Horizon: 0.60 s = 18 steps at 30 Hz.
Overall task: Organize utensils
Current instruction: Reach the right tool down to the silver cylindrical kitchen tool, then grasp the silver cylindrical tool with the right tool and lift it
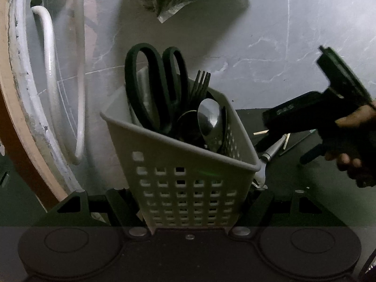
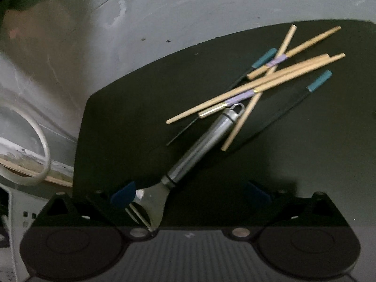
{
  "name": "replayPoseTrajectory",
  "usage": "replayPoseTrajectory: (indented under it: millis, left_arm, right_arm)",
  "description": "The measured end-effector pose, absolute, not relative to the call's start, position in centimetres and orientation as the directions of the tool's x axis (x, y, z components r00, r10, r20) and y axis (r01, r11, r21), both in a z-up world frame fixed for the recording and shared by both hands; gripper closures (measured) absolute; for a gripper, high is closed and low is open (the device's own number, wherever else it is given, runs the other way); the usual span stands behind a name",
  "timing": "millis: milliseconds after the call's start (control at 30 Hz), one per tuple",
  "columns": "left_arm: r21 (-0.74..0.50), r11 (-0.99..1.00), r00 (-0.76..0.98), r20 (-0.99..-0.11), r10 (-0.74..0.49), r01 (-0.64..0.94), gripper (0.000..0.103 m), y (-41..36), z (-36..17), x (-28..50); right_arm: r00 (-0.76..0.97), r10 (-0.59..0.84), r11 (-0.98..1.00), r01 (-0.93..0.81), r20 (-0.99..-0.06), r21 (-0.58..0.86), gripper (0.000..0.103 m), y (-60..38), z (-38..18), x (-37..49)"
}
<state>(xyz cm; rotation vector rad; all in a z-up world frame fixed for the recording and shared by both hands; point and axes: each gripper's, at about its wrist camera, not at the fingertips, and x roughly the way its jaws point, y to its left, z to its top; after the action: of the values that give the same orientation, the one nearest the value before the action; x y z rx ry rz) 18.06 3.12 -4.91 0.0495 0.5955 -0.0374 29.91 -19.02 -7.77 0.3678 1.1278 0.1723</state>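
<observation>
Nearby, chopsticks (image 2: 277, 82) piled across peeler (image 2: 202, 145) handle, right fingers (image 2: 127, 195) released, left fingers (image 1: 117, 202) grasping caddy (image 1: 183, 176).

Dim, greenish-grey light in both views, with heavy fisheye bending and black vignette at the corners. Soft glare on the spoon bowl (image 1: 209, 115) and the steel peeler handle (image 2: 202, 145); deep shadow across the dark mat (image 2: 131, 127). Slight motion blur in the right wrist view, sharper in the left.
</observation>
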Motion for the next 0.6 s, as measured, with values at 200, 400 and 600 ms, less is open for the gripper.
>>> replayPoseTrajectory:
  millis: [200, 400, 600]
  left_arm:
    - [0.022, 0.997, 0.839, -0.543, -0.048, 0.072, 0.027, 3.7, -5.2, 17.8]
    - [0.015, 0.996, 0.841, -0.536, -0.070, 0.092, 0.027, 4.2, -5.4, 17.4]
    - [0.012, 0.995, 0.841, -0.536, -0.080, 0.102, 0.027, 4.4, -5.4, 17.5]
  right_arm:
    - [0.433, 0.221, 0.957, 0.077, -0.874, 0.280, 0.013, -17.5, -7.6, 30.1]
    - [0.455, 0.132, 0.974, 0.104, -0.881, 0.200, 0.024, -16.4, -7.3, 30.5]
    - [0.504, 0.052, 0.996, 0.036, -0.862, 0.081, 0.048, -14.6, -7.3, 29.7]
